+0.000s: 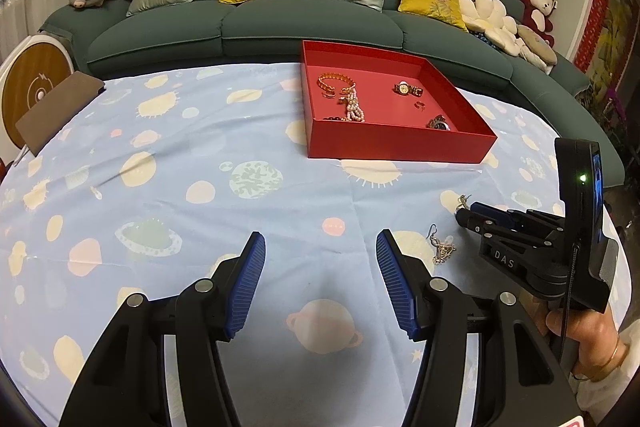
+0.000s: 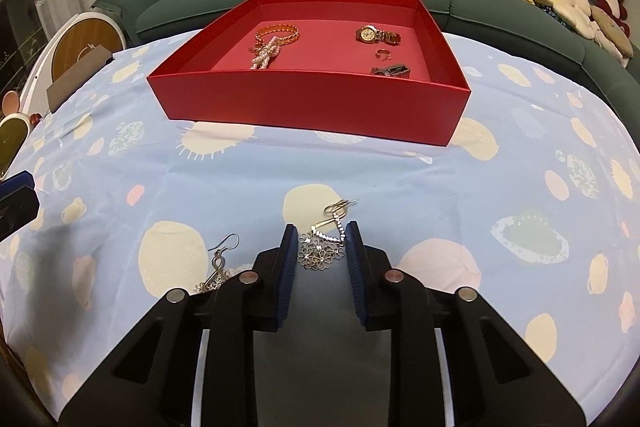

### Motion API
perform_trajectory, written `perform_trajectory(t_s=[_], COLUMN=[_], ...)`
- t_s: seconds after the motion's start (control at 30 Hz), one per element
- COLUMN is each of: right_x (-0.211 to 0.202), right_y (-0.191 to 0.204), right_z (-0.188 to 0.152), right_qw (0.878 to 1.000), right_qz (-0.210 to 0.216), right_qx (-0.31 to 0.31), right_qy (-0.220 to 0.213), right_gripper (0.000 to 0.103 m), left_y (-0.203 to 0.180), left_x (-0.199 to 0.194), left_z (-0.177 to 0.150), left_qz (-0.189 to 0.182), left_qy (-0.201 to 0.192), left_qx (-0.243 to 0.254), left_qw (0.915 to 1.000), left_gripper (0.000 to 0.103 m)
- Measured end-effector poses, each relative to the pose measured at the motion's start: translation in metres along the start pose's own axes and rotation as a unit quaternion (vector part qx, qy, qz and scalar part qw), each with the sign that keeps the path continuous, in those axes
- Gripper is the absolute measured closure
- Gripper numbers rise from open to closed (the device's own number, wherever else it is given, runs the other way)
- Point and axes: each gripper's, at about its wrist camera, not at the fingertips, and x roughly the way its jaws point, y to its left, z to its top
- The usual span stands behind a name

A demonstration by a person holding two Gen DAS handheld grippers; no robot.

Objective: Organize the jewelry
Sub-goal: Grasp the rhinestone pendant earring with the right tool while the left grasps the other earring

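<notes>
Right gripper (image 2: 319, 251) half-closed around the flower earring (image 2: 322, 247), not yet clamped; left gripper (image 1: 320, 283) open, empty. Risk: thin earring slips between pads, or pads snag the desk (image 2: 400, 179) cloth.

A shallow open red cardboard tray (image 2: 312, 103) sits upper centre, holding a gold chain bracelet (image 2: 280, 33), pearl strand (image 2: 265, 57), gold watch (image 2: 376, 35), small ring (image 2: 383, 54) and dark watch (image 2: 392, 71). Two silver flower earrings lie on the cloth below: one (image 2: 323, 247) lower centre, the other (image 2: 218, 267) to its left.
</notes>
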Motion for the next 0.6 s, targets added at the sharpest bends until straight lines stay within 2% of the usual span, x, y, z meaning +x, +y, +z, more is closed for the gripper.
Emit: perform_trajectory(t_s=[0.13, 0.2, 0.27, 0.53, 0.6], right_x=[-0.001, -0.001, -0.005, -0.024, -0.030], right_y=[-0.001, -0.002, -0.004, -0.017, -0.022], right_z=[0.000, 0.000, 0.001, 0.003, 0.002], right_qw=[1.000, 1.000, 1.000, 1.000, 0.999], right_qz=[0.001, 0.006, 0.012, 0.017, 0.017], right_qx=[0.000, 0.003, 0.009, 0.021, 0.024], right_qy=[0.000, 0.001, 0.000, -0.014, -0.018], right_gripper=[0.085, 0.095, 0.098, 0.098, 0.098], left_y=[-0.005, -0.009, -0.014, -0.045, -0.054], left_x=[0.004, 0.005, 0.008, 0.018, 0.021], left_z=[-0.002, -0.003, -0.004, -0.004, -0.005], left_qz=[-0.002, -0.006, -0.013, -0.034, -0.042], left_qy=[0.006, 0.010, 0.015, 0.024, 0.029], left_qx=[0.005, 0.006, 0.008, 0.030, 0.036], left_qw=[1.0000, 0.9999, 0.9998, 0.9987, 0.9981], left_gripper=[0.047, 0.047, 0.047, 0.047, 0.043])
